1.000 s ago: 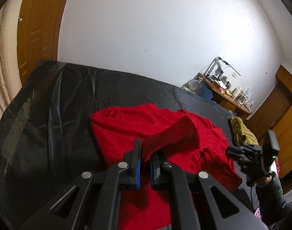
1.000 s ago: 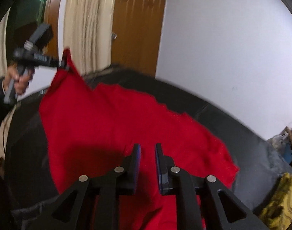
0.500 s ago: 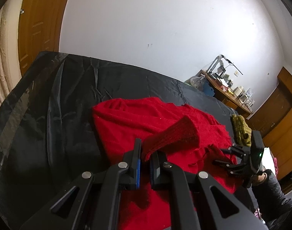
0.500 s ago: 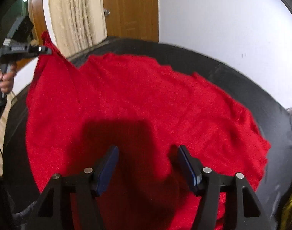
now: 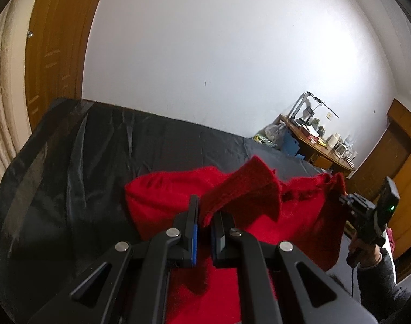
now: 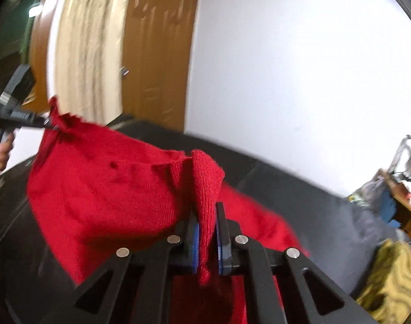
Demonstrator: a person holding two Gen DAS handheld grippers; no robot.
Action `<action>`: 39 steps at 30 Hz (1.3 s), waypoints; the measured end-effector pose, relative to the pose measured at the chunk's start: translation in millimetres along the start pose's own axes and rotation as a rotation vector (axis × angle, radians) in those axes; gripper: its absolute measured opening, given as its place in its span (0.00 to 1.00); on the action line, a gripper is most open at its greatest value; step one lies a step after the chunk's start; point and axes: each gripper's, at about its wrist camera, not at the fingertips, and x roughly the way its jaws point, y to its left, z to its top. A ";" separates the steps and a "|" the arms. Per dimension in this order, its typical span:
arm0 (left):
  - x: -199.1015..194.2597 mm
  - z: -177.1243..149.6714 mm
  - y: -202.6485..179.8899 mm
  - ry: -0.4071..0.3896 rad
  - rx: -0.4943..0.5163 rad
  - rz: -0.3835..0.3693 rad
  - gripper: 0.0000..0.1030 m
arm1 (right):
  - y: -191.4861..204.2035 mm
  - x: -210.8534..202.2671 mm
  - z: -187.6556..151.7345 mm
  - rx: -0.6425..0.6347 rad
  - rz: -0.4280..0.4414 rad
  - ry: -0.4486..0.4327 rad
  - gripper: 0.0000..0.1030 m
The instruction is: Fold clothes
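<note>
Left gripper: the left gripper point(image 5: 204, 221), at the lower centre of its own view, is pinching a ribbed edge of the red garment point(image 5: 240, 197) between its pads; the cloth is fanning up and to the right from the clenched jaws.
Right gripper: the right gripper point(image 6: 207, 232), at the lower centre of its own view, is clamping another fold of the red garment point(image 6: 103, 189), which is standing up between the blue-lined fingers point(image 6: 195, 240).
Garment: it is hanging stretched between the two grippers, its lower part draping toward the black sheet point(image 5: 70, 178) that is covering the bed.
Other view of the right gripper: at the right edge of the left view, it is gripping the garment's far corner, with a hand point(image 5: 363, 253) holding its handle.
Other view of the left gripper: at the left edge of the right view, blurred, it is biting the cloth's upper corner.
Surroundings: a yellow-green cloth point(image 6: 389, 278) is lying at the lower right of the right view; a cluttered desk point(image 5: 313, 140) is standing against the white wall.
</note>
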 end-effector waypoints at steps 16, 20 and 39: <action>148.0 21.8 32.3 0.151 -0.134 0.122 0.08 | -58.2 110.7 -8.0 0.146 -0.126 0.170 0.10; 168.4 16.1 37.1 0.183 -0.156 0.144 0.08 | -62.1 128.7 -16.5 0.155 -0.131 0.218 0.10; 127.3 10.9 29.0 0.086 -0.116 0.447 0.77 | -83.9 96.1 -12.3 0.319 -0.270 0.216 0.69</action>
